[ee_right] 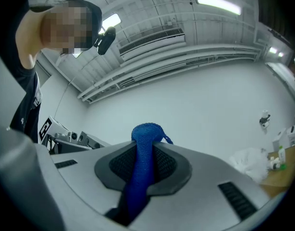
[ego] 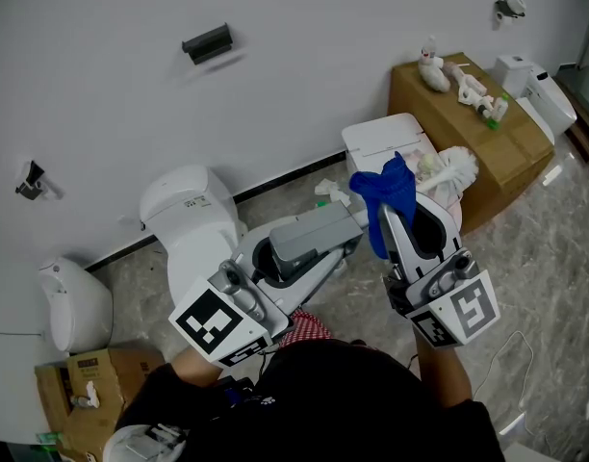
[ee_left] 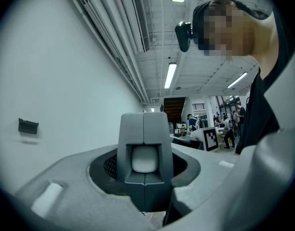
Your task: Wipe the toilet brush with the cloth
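Toilet brush [ego: 454, 167]: what appears to be its white bristled head is seen just beyond the right gripper [ego: 398, 218], near a cardboard box [ego: 511, 152]. Blue cloth [ego: 384, 192] is pinched in the right jaws and is judged soft, limp and light. Left gripper [ego: 341, 225] jaws are pressed together, empty. The stiff handle is judged the best hold, but it is not made out.

Marble floor [ego: 550, 243]: toilet [ego: 191, 218], large cardboard box [ego: 473, 128].

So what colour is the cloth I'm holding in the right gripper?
Blue all over. The cloth shows best in the right gripper view.
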`<move>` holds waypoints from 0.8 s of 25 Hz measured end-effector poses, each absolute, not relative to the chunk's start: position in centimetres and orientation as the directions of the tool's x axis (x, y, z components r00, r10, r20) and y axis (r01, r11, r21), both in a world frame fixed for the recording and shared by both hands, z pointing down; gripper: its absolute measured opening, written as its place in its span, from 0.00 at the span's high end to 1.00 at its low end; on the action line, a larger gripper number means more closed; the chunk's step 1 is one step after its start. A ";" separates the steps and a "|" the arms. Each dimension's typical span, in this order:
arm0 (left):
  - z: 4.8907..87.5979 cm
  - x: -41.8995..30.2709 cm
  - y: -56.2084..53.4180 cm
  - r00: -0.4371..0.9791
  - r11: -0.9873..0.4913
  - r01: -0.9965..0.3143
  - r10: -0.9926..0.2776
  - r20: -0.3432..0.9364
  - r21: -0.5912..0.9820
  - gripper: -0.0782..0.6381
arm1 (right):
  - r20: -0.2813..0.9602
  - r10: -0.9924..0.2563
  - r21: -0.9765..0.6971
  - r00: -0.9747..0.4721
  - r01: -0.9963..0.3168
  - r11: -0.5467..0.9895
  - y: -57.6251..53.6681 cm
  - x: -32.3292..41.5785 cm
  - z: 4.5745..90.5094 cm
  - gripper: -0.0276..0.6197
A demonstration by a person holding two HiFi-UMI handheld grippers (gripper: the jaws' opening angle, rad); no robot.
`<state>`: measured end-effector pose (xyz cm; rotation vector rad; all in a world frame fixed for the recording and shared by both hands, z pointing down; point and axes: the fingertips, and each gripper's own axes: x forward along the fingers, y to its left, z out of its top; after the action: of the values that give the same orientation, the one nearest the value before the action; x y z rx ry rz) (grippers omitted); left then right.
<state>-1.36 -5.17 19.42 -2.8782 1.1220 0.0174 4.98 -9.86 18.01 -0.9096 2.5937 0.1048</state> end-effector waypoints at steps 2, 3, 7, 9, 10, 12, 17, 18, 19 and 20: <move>19.4 -1.4 -5.2 0.736 -0.735 -0.677 -0.676 -0.028 -0.048 0.66 | -0.384 -0.591 -0.067 -0.709 -0.617 0.784 -10.1 5.2 18.1 0.86; 19.4 -1.4 -5.2 0.736 -0.735 -0.677 -0.676 -0.028 -0.048 0.66 | -0.384 -0.594 -0.068 -0.707 -0.620 0.782 -10.1 5.3 18.2 0.86; 19.5 -1.4 -5.2 0.736 -0.734 -0.677 -0.676 -0.028 -0.050 0.66 | -0.382 -0.604 -0.068 -0.700 -0.630 0.773 -10.5 5.6 18.4 0.86; 19.5 -1.4 -5.2 0.736 -0.735 -0.676 -0.676 -0.029 -0.049 0.66 | -0.380 -0.612 -0.071 -0.694 -0.637 0.767 -10.7 5.9 18.5 0.86; 19.5 -1.4 -5.2 0.737 -0.735 -0.676 -0.676 -0.030 -0.049 0.66 | -0.380 -0.616 -0.073 -0.691 -0.641 0.764 -10.8 6.0 18.5 0.86; 19.4 -1.4 -5.2 0.737 -0.735 -0.676 -0.675 -0.029 -0.048 0.66 | -0.378 -0.623 -0.077 -0.685 -0.647 0.759 -10.9 6.3 18.6 0.86; 19.5 -1.4 -5.2 0.737 -0.735 -0.676 -0.676 -0.025 -0.047 0.66 | -0.371 -0.643 -0.081 -0.670 -0.666 0.741 -11.5 6.8 18.9 0.86; 19.5 -1.4 -5.2 0.737 -0.736 -0.676 -0.676 -0.024 -0.048 0.66 | -0.369 -0.648 -0.082 -0.666 -0.671 0.737 -11.6 7.0 19.0 0.86; 19.5 -1.4 -5.1 0.737 -0.736 -0.676 -0.675 -0.024 -0.049 0.66 | -0.368 -0.653 -0.084 -0.662 -0.676 0.732 -11.8 7.2 19.1 0.86; 19.6 -1.3 -5.1 0.737 -0.736 -0.676 -0.675 -0.024 -0.049 0.66 | -0.367 -0.658 -0.085 -0.657 -0.681 0.727 -11.9 7.5 19.3 0.86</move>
<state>-1.32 -5.10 19.59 -2.8767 1.1195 0.0065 7.45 -11.91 19.27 -1.0349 2.5575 0.0840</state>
